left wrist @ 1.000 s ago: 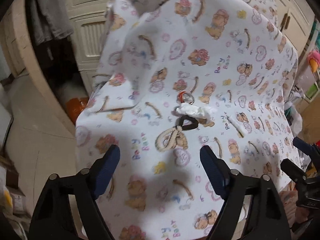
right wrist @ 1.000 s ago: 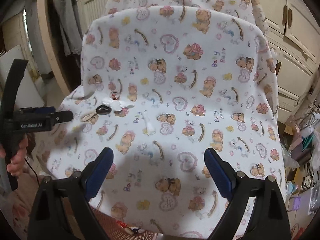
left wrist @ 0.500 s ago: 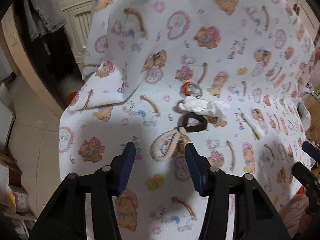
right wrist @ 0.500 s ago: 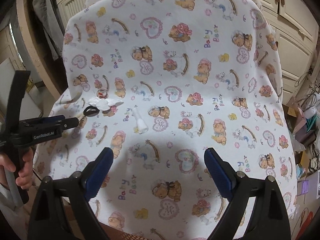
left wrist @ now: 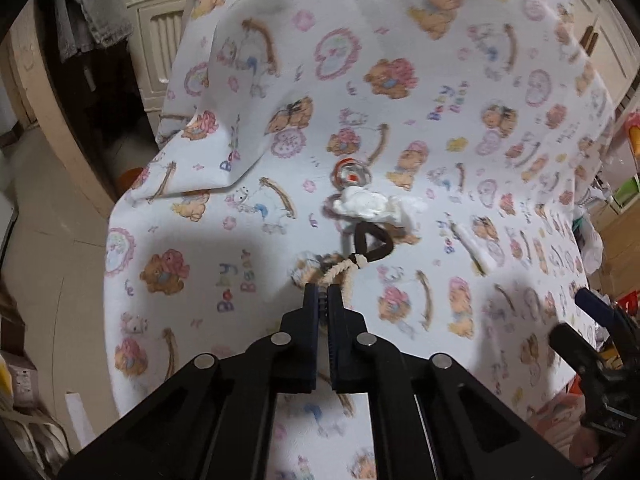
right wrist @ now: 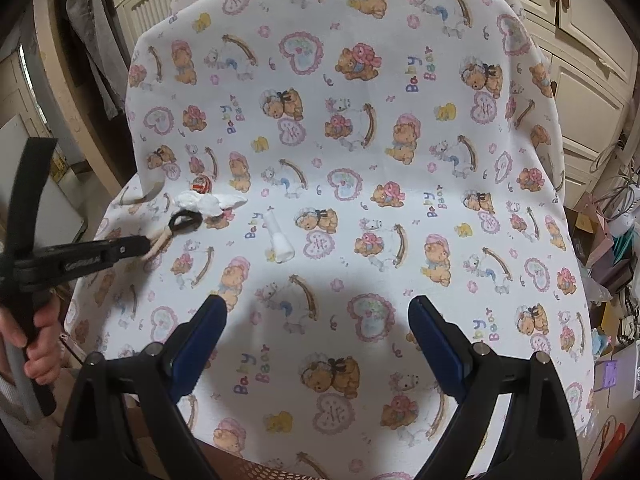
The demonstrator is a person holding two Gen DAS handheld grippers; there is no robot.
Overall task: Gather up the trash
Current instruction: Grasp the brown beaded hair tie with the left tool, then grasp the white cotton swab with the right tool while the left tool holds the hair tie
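Fabric printed with teddy bears (right wrist: 360,152) drapes the whole seat and back of a chair, giving the litter a soft, sagging bed, so anything picked from it may drag the cloth along. Ahead of the right gripper (right wrist: 316,340), whose jaws stand wide and empty, lies a small white tube (right wrist: 278,236), probably that hand's next pick. Off to its left, the left gripper (left wrist: 325,300) has just been closing and is now clenched on the cream braided loop (left wrist: 340,270) of a hair tie, and a pucker of cloth beside the tips suggests fabric may be caught too. Just beyond those tips the tie's dark loop (left wrist: 374,242) trails forward, touching a crumpled white tissue (left wrist: 374,206). Farther on sits a small red-and-white ring-shaped bit (left wrist: 350,172). Low in front of the right gripper, a basket's mesh edge (right wrist: 272,472) peeks out, likely the drop point.
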